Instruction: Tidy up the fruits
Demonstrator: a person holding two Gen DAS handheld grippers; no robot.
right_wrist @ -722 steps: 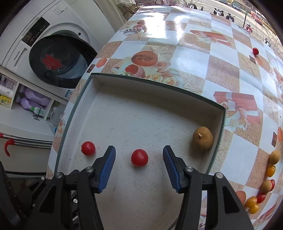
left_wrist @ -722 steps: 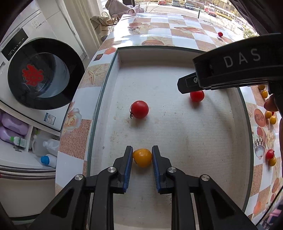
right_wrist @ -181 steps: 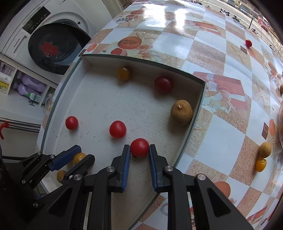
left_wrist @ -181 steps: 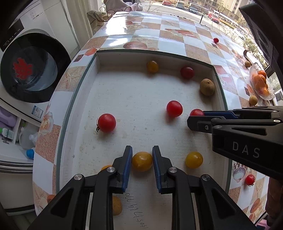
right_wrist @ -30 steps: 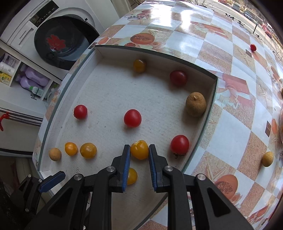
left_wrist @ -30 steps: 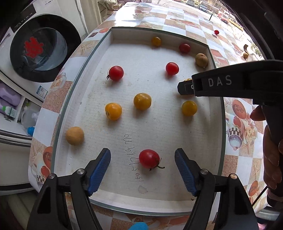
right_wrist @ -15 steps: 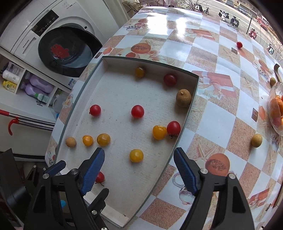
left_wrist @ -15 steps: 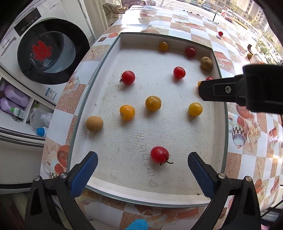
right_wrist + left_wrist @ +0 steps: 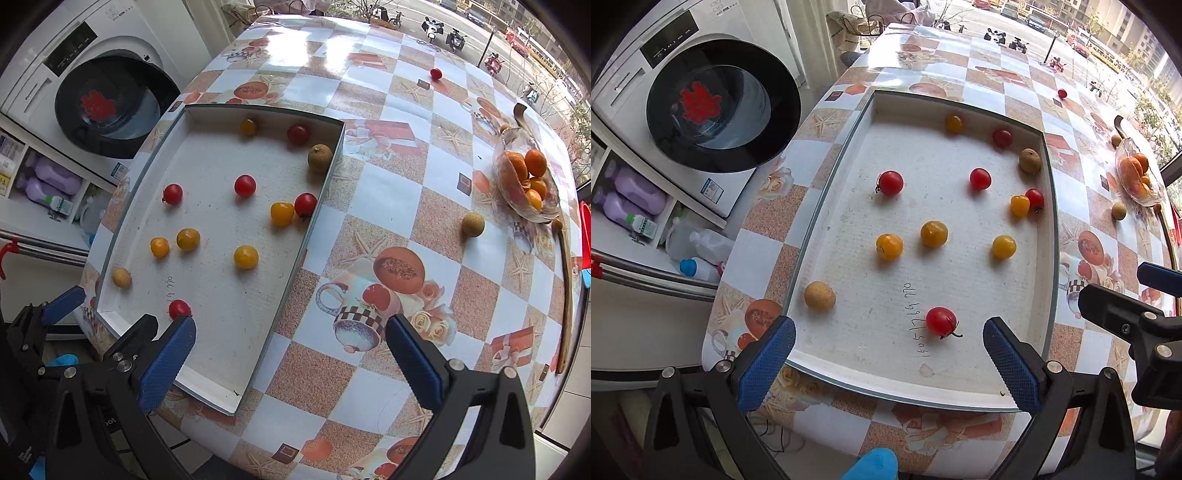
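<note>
Both our hand-held grippers hang over the near end of the desk [image 9: 388, 192], holding nothing: left hand-held gripper [image 9: 886, 363] spread wide, right hand-held gripper [image 9: 291, 354] likewise. Red and yellow tomatoes lie scattered in the white tray [image 9: 960, 384]; nearest is a red tomato [image 9: 940, 320] beside the handwriting. One brown fruit [image 9: 472, 223] sits on the desk near the glass bowl [image 9: 517, 199] of oranges.

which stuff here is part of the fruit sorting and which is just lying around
Part of the job:
- shallow white tray
- red cherry tomatoes
- yellow cherry tomatoes
- tan round longans

Just lying about:
- white front-load washing machine
- purple detergent bottles
- glass bowl of oranges
</note>
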